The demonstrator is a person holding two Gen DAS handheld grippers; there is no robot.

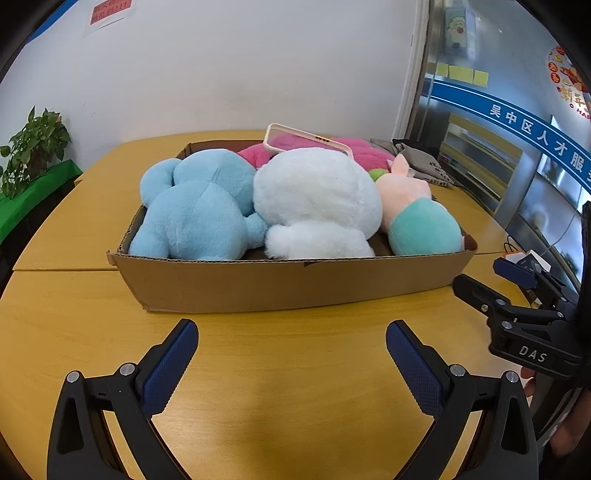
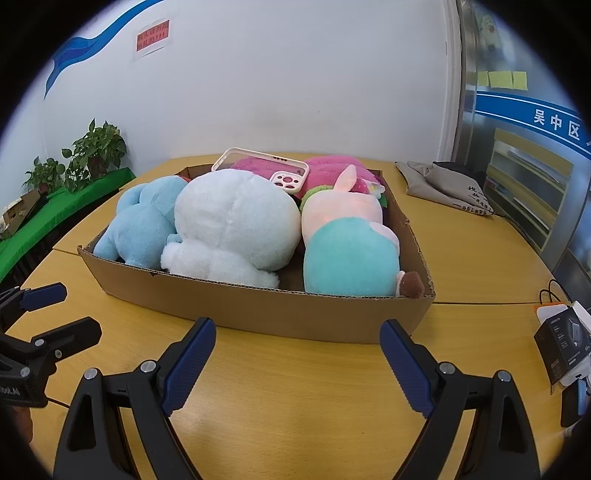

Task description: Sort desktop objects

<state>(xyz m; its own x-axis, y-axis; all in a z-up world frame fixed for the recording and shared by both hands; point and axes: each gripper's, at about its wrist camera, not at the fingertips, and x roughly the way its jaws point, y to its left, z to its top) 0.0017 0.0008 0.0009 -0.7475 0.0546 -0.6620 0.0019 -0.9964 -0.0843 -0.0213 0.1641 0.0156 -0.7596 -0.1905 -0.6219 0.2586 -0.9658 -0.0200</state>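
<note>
The plush toys (image 2: pixel 236 221) and phone case (image 2: pixel 264 170) already sit in the cardboard box (image 2: pixel 258 310), so sorting looks nearly done, and the left gripper (image 1: pixel 291 365) and right gripper (image 2: pixel 297 363) both hang wide apart, holding nothing.

Potted plants (image 2: pixel 92 151) on a green-covered ledge (image 2: pixel 62 218) at far left, against the white wall (image 1: pixel 240 62). Red notice (image 2: pixel 152 35) taped high up. Yellow sticky notes (image 2: pixel 502 79) on the glass partition at right, above a blue banner (image 1: pixel 517 122) with white characters.
</note>
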